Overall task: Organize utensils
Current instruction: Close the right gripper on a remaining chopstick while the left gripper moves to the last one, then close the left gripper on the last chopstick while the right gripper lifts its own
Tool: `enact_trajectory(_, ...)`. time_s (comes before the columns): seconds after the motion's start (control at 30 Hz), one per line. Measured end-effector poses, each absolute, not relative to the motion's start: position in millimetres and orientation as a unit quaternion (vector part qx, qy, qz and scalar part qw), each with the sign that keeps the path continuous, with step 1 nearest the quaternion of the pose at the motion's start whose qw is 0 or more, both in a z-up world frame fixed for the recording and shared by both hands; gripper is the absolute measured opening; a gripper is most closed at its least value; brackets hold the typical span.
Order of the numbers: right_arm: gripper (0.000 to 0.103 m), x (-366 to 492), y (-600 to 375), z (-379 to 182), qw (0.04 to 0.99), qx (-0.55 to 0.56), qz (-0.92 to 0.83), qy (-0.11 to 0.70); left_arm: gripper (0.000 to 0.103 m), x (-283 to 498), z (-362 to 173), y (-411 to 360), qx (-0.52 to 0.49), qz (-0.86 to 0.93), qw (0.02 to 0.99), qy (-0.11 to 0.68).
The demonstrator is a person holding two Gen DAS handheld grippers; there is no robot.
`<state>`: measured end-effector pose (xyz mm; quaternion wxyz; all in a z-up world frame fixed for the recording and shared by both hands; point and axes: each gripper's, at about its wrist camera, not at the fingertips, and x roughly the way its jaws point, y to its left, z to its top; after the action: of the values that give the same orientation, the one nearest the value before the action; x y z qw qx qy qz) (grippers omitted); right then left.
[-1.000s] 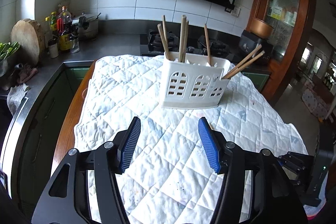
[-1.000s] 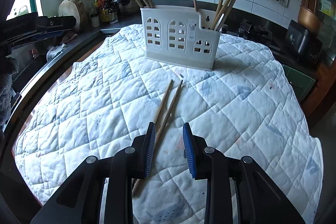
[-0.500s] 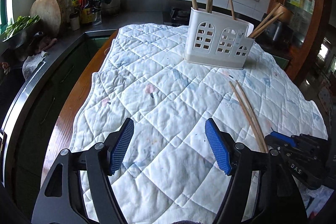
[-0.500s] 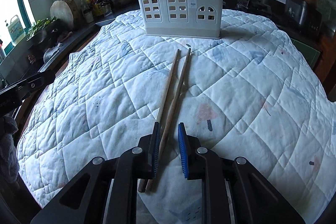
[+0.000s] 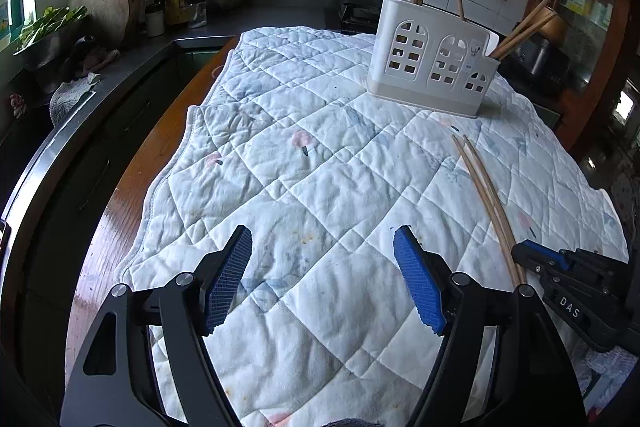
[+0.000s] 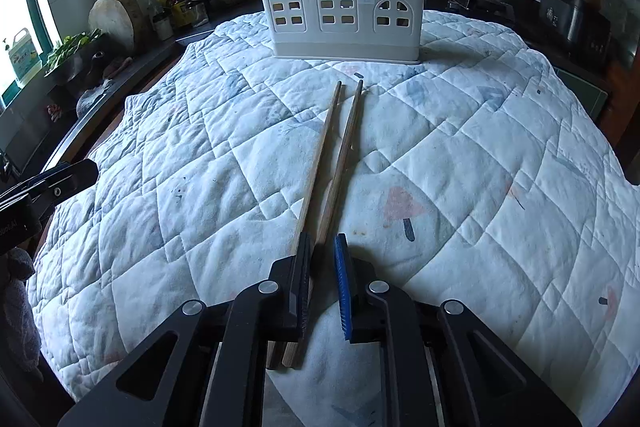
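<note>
**Right gripper closing around the loose chopsticks**

The two long wooden chopsticks (image 6: pixel 340 155) are lying side by side on the white quilted cloth (image 6: pixel 480 167), tips pointing toward the white plastic utensil holder with arched cut-outs (image 6: pixel 344 7); the right gripper (image 6: pixel 324 259) has just been closing and its blue pads are now standing nearly together around both sticks, where a second ago they were wider with the sticks off to one side; whether the pads are pressing, I cannot tell. The left gripper (image 5: pixel 322 247) has just been opening; it is hanging spread over bare cloth, lower than before. The holder is standing upright on the cloth, holding at least six chopsticks across its compartments.
</note>
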<state>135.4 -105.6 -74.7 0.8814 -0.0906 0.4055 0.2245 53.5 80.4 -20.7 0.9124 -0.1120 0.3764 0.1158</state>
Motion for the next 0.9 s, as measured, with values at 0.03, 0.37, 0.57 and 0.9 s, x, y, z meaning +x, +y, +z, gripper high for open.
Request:
enact_trajectory(0.03,0.012,135.3,-105.7,-75.2,0.881,-0.092,0.223,0.406,0.073,53.2,-21.6,80.4,-0.113,0.115,0.912,0.377)
enact_trajectory(0.37,0.012,133.0,-100.7,-81.0,0.885,-0.109,0.211,0.401,0.073,50.8,-23.8,77.3,-0.119,0.112,0.910,0.381)
enact_trajectory(0.57,0.008,131.5,-107.3,-77.5,0.889,-0.094,0.214,0.395,0.073,51.3,-26.5,63.2,-0.113,0.093,0.911,0.387)
enact_trajectory(0.9,0.007,124.2,-130.2,-55.7,0.905,-0.068,0.212,0.362,0.073,55.4,-33.2,28.0,-0.110,0.051,0.908,0.400)
